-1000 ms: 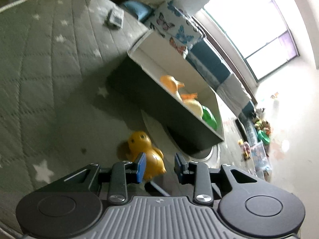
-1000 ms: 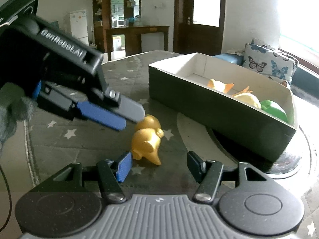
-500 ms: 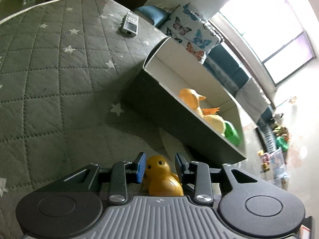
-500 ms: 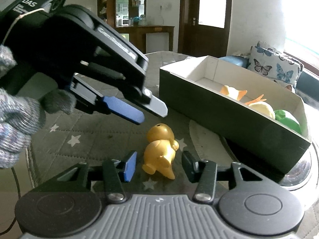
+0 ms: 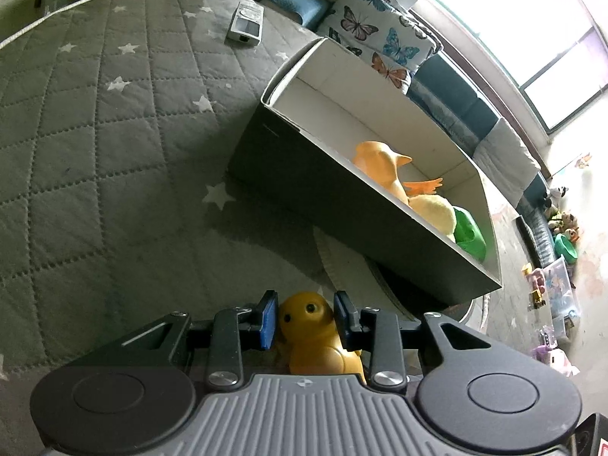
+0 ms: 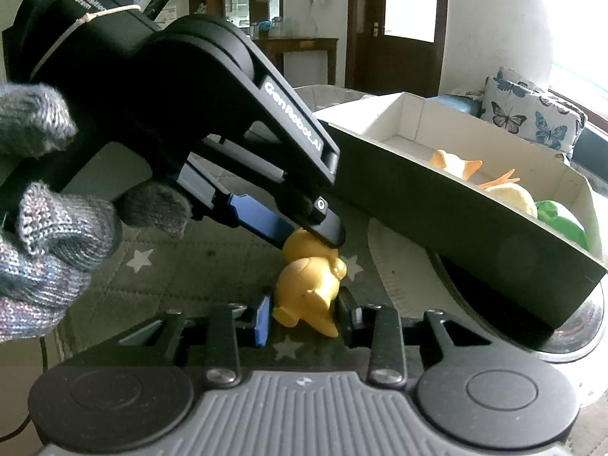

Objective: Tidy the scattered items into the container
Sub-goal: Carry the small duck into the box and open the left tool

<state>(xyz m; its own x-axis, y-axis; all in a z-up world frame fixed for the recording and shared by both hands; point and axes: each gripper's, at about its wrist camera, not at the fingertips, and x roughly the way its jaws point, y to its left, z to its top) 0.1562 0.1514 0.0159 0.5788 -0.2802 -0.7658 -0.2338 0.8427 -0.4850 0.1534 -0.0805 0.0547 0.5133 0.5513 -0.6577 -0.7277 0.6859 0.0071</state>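
Both grippers have closed in on the yellow duck [image 6: 309, 288]: right gripper [image 6: 304, 317] fingers have just been closing and clamp its body, left gripper [image 5: 304, 319] fingers straddle its head (contact unclear).

Small yellow plastic duck [image 6: 309, 285] on the grey quilted star-print mat [image 5: 95, 152], near side, between both grippers' fingers. Long dark-sided cardboard box [image 5: 342, 205] to its right and farther back; inside, orange plastic duck [image 5: 380, 163], pale soft toy [image 5: 437, 212], green plastic piece [image 5: 471, 231] toward the near-right end, possibly touching. Small silver device [image 5: 246, 24] at mat's far edge. Butterfly-print cushion [image 5: 380, 34] behind the box.
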